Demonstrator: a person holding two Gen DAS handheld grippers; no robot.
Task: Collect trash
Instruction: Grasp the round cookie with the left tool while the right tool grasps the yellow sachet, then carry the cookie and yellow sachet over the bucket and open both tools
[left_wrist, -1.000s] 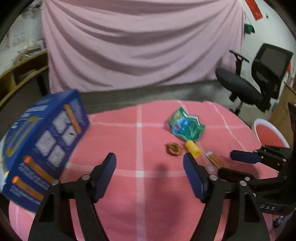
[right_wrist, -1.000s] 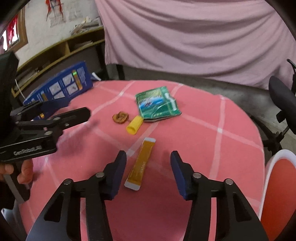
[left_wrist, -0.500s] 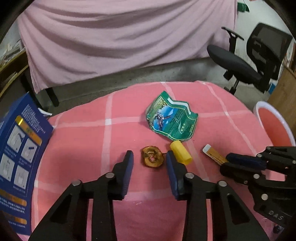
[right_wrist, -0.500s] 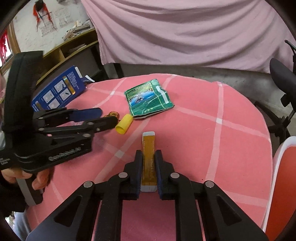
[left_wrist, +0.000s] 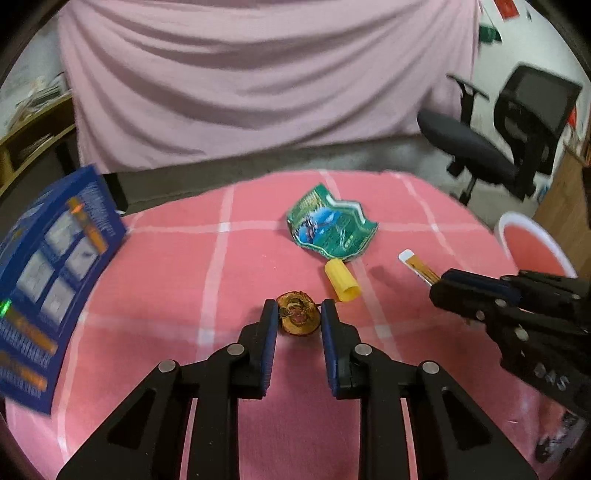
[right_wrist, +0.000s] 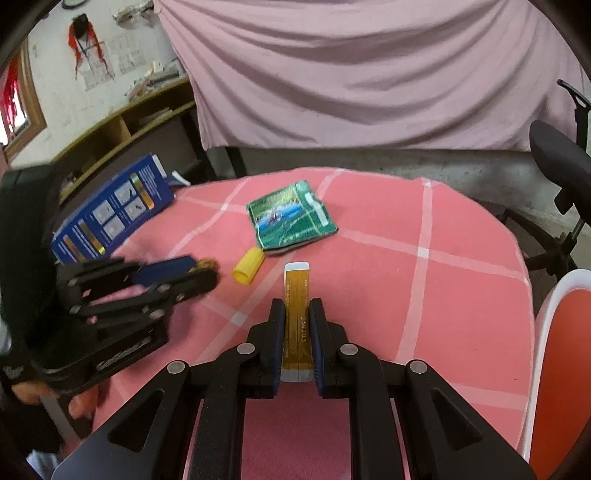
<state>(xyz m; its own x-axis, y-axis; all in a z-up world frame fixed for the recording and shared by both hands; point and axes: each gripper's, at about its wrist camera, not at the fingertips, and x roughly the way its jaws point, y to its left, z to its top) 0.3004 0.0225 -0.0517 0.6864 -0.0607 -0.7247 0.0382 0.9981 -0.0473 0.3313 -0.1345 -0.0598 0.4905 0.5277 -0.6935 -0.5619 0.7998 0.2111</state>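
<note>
My left gripper (left_wrist: 298, 308) is shut on a brown walnut shell (left_wrist: 297, 317) on the pink checked tablecloth (left_wrist: 221, 266). My right gripper (right_wrist: 296, 306) is shut on an orange sachet (right_wrist: 296, 295), which lies lengthwise between its pads; the sachet (left_wrist: 417, 263) also shows in the left wrist view. A yellow cap (left_wrist: 341, 279) and a crumpled green wrapper (left_wrist: 332, 227) lie just beyond on the cloth; they also show in the right wrist view, the cap (right_wrist: 248, 270) and the wrapper (right_wrist: 290, 218).
A blue box (left_wrist: 48, 266) stands at the table's left edge. A red bin with a white rim (right_wrist: 554, 354) stands off the table's right side. An office chair (left_wrist: 498, 136) is at the back right. A pink curtain hangs behind.
My left gripper moved in over the walnut shell and closed on it. My right gripper closed on the orange sachet and has stayed shut on it.
</note>
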